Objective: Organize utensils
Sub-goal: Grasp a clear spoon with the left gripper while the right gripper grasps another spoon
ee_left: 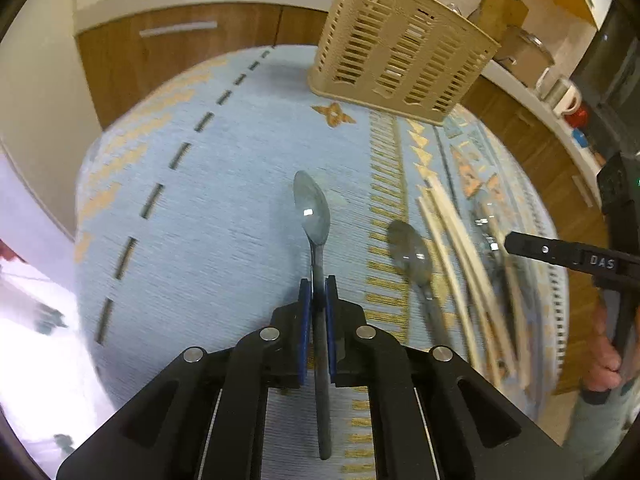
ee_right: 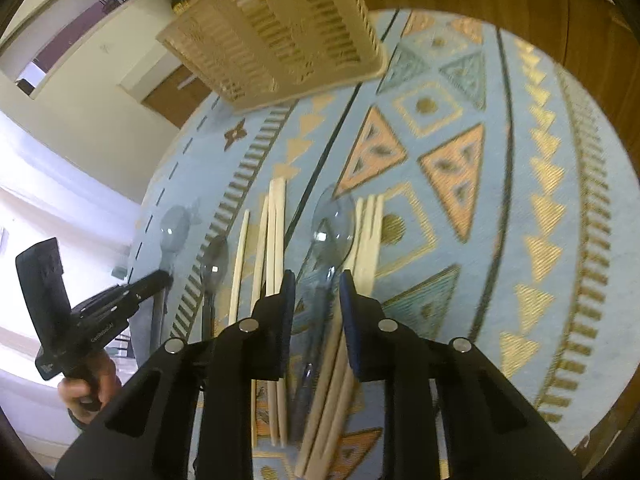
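Grey spoon [ee_left: 312,216]: we saw it clamped by its neck, bowl forward over the blue patterned cloth [ee_left: 224,184].
Left gripper [ee_left: 319,292]: jaws nearly shut on that spoon's neck.
Clear spoon [ee_right: 334,224]: lay among the pale chopsticks [ee_right: 276,232], between the jaws of our right gripper [ee_right: 318,284]; pads apart, not visibly pressing.
Slotted holder [ee_left: 400,44]: stood at the cloth's far edge.
Advice: we judged it best to lift the grey spoon level and clear the chopsticks first.

Basket [ee_left: 400,40] behind spoons [ee_left: 410,252], chopsticks [ee_left: 452,240]

Patterned blue tablecloth [ee_right: 500,152]: cutlery basket [ee_left: 400,44], spoons [ee_left: 410,254], chopsticks [ee_right: 276,232].
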{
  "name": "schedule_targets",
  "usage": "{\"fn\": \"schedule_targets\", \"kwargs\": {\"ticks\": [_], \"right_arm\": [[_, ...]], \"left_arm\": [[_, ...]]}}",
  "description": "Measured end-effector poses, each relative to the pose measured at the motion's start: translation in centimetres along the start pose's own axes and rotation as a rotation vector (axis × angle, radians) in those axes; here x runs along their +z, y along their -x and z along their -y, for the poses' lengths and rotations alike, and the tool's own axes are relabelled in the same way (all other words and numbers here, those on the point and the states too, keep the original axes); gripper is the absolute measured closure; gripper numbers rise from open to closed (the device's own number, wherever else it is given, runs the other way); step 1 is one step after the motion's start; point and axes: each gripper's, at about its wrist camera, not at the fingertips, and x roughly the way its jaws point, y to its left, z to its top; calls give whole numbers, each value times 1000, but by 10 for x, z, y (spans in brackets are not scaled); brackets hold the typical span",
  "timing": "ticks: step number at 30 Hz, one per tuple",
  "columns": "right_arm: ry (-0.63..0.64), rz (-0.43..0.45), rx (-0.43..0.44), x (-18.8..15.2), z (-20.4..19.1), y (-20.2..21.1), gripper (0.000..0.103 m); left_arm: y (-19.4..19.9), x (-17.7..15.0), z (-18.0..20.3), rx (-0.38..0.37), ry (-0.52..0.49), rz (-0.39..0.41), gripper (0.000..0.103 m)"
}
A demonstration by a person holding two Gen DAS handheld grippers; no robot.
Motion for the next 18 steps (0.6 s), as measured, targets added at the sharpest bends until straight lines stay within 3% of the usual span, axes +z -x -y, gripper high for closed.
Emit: {"fn": "schedule_targets", "kwargs": {"ticks": [8,10,12,15,18], "right_arm": [[131,-24,-138,-9,-36,-16,87],[131,-24,-179,-8,-39,-19,87],[115,-35,-169,-7,-39,-20,87],[97,-48,-160,-4,-35,-21,87],[149,-66,-222,-2,-45,-24,87]], "left_arm": [[1,-2,-4,26,-29,18,92],[2,-3,-3,25,-41,19,85],[5,-4,-2,29,-59,25,68],[8,-6,-1,23,-86,23,66],[4,-5,1,32,-116,-4,66]]}}
